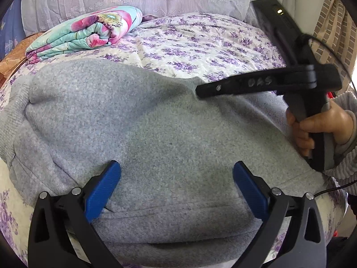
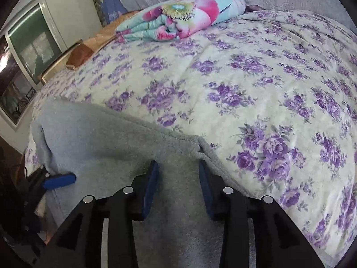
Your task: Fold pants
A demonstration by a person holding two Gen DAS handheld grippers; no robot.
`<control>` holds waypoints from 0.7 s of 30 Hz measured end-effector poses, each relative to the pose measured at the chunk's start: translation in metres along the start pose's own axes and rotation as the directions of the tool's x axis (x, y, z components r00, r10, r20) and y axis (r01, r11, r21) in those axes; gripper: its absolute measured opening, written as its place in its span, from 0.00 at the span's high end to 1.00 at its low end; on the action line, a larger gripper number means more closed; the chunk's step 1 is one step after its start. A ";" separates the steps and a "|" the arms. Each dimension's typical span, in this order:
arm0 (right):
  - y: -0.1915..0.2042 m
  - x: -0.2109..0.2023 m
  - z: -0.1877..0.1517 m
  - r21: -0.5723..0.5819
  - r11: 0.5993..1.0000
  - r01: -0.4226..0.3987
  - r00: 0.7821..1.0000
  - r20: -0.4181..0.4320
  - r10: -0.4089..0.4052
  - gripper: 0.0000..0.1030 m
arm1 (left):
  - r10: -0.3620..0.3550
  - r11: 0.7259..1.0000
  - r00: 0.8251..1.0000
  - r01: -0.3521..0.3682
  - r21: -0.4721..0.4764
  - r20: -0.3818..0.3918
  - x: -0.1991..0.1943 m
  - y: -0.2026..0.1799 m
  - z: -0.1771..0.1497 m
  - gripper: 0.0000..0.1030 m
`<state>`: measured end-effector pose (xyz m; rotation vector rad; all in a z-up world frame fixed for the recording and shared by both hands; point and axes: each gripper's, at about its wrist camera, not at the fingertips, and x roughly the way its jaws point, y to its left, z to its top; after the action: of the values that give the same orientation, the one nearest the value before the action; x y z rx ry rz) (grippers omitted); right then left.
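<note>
We see the gray pants [image 1: 142, 134] flat across the bed [image 2: 256, 84], long axis sideways, far edge just ahead of our half-open empty right tool [image 2: 178, 167]; left tool [image 1: 176, 169] wide, empty.

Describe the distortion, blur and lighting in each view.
Left wrist view: strong fisheye bulge across the grey pants, dark vignette corners, even soft daylight. Right wrist view: same barrel warp bending the floral bedspread, slightly soft focus, and a dim window at left.
</note>
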<state>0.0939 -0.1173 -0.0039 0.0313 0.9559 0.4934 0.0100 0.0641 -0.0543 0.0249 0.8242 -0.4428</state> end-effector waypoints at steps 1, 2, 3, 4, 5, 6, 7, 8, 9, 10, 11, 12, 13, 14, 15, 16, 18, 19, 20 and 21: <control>0.000 -0.022 -0.003 0.007 1.000 -0.006 0.998 0.056 0.006 0.59 | 0.001 1.000 1.000 -0.001 0.000 0.000 0.000 0.000 0.000 0.05; -0.004 -0.049 -0.011 0.017 1.000 -0.014 0.993 0.119 0.012 0.55 | 0.002 1.000 1.000 -0.002 0.001 -0.001 0.000 0.000 0.000 0.05; -0.010 -0.077 -0.021 0.040 0.999 -0.018 0.983 0.181 0.011 0.41 | 0.002 1.000 1.000 -0.002 0.001 -0.001 0.000 0.000 0.000 0.05; -0.020 -0.108 -0.038 0.080 0.997 -0.017 0.969 0.246 -0.003 0.31 | 0.002 1.000 1.000 -0.002 0.001 0.000 0.000 0.000 0.000 0.05; -0.032 -0.136 -0.055 0.125 0.992 -0.015 0.955 0.296 -0.023 0.28 | 0.001 1.000 1.000 -0.001 0.001 0.000 0.000 0.000 0.000 0.05; -0.046 -0.162 -0.077 0.178 0.984 -0.008 0.941 0.334 -0.052 0.27 | 0.002 1.000 1.000 -0.002 0.001 -0.001 0.000 0.000 0.000 0.05; -0.061 -0.187 -0.104 0.250 0.968 0.009 0.929 0.356 -0.101 0.27 | 0.002 1.000 1.000 -0.002 0.001 -0.001 0.000 0.000 0.000 0.05; -0.078 -0.209 -0.131 0.334 0.942 0.031 0.917 0.366 -0.160 0.27 | 0.003 1.000 1.000 -0.003 0.002 -0.001 0.000 0.000 0.000 0.04; -0.094 -0.228 -0.159 0.418 0.907 0.047 0.906 0.365 -0.216 0.27 | 0.004 1.000 1.000 -0.004 0.003 -0.002 0.000 0.000 0.000 0.04; -0.109 -0.247 -0.190 0.511 0.857 0.065 0.895 0.350 -0.276 0.25 | 0.005 1.000 1.000 -0.005 0.004 -0.003 0.000 0.000 0.000 0.04; -0.122 -0.262 -0.220 0.600 0.795 0.086 0.883 0.324 -0.340 0.24 | 0.007 1.000 1.000 -0.007 0.005 -0.004 0.000 -0.001 0.000 0.04; -0.133 -0.274 -0.249 0.682 0.724 0.102 0.867 0.296 -0.401 0.22 | 0.009 1.000 1.000 -0.009 0.007 -0.005 0.000 -0.001 -0.001 0.04; -0.144 -0.281 -0.274 0.739 0.666 0.096 0.857 0.279 -0.433 0.21 | 0.011 1.000 1.000 -0.011 0.008 -0.005 0.000 -0.001 -0.001 0.04; -0.155 -0.284 -0.292 0.781 0.620 0.069 0.860 0.268 -0.434 0.21 | 0.013 1.000 1.000 -0.013 0.010 -0.006 0.000 -0.002 -0.001 0.04; -0.166 -0.283 -0.306 0.818 0.574 0.032 0.868 0.262 -0.421 0.21 | 0.014 1.000 1.000 -0.014 0.011 -0.007 0.001 -0.001 0.000 0.04; -0.176 -0.279 -0.315 0.843 0.537 -0.028 0.875 0.281 -0.395 0.21 | 0.016 1.000 1.000 -0.016 0.012 -0.008 0.001 -0.001 0.000 0.04; -0.192 -0.263 -0.322 0.850 0.505 -0.149 0.880 0.347 -0.325 0.20 | 0.015 1.000 1.000 -0.015 0.012 -0.008 0.002 -0.001 0.000 0.04; -0.199 -0.256 -0.319 0.854 0.495 -0.160 0.880 0.350 -0.320 0.21 | 0.014 1.000 1.000 -0.014 0.011 -0.007 0.001 -0.001 0.000 0.04; -0.205 -0.251 -0.316 0.855 0.492 -0.167 0.877 0.357 -0.323 0.21 | 0.014 1.000 1.000 -0.014 0.011 -0.006 0.001 -0.001 -0.001 0.04; -0.210 -0.248 -0.311 0.850 0.494 -0.181 0.871 0.372 -0.320 0.20 | 0.014 1.000 1.000 -0.014 0.011 -0.005 0.001 -0.002 0.000 0.04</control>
<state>-0.1875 -0.4661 -0.0445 1.0241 0.5953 -0.1564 0.0096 0.0620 -0.0547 0.0419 0.8263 -0.4337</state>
